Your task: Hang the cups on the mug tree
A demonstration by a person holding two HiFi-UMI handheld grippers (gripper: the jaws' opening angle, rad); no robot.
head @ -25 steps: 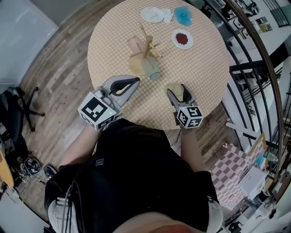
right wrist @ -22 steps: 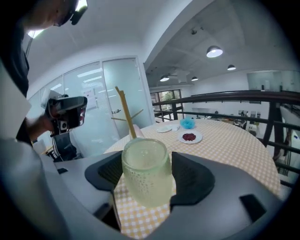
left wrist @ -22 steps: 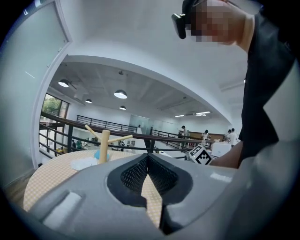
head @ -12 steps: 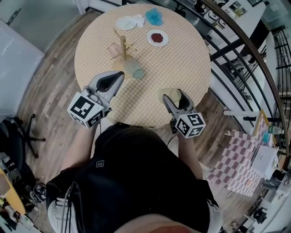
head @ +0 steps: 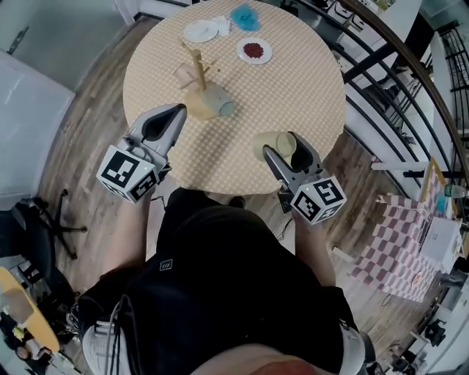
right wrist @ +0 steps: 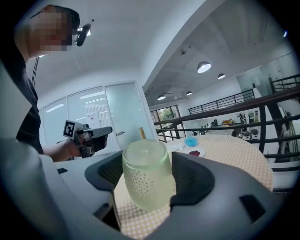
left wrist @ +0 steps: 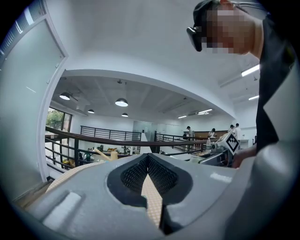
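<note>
My right gripper [head: 283, 145] is shut on a pale green dotted cup [right wrist: 147, 178], which stands upright between the pads over the table's near edge; the same cup [head: 268, 141] shows in the head view. My left gripper [head: 176, 113] is shut with nothing in it and hangs over the table's left edge, its closed tip [left wrist: 149, 157] pointing level. The wooden mug tree [head: 196, 67] stands at the far left of the round table [head: 293, 80]. A pink cup [head: 182, 74] is beside its trunk. A blue-green cup [head: 218, 105] lies on its side by the base.
A white plate [head: 199, 31], a blue fluffy thing [head: 244, 16] and a small plate of red bits [head: 254, 50] sit at the table's far side. A dark railing [head: 399, 62] runs along the right. An office chair base [head: 44, 220] stands on the floor at left.
Both grippers have risen toward the camera, the right one more, carrying the pale green cup up. The head view has shifted, so the table sits higher in the picture.
</note>
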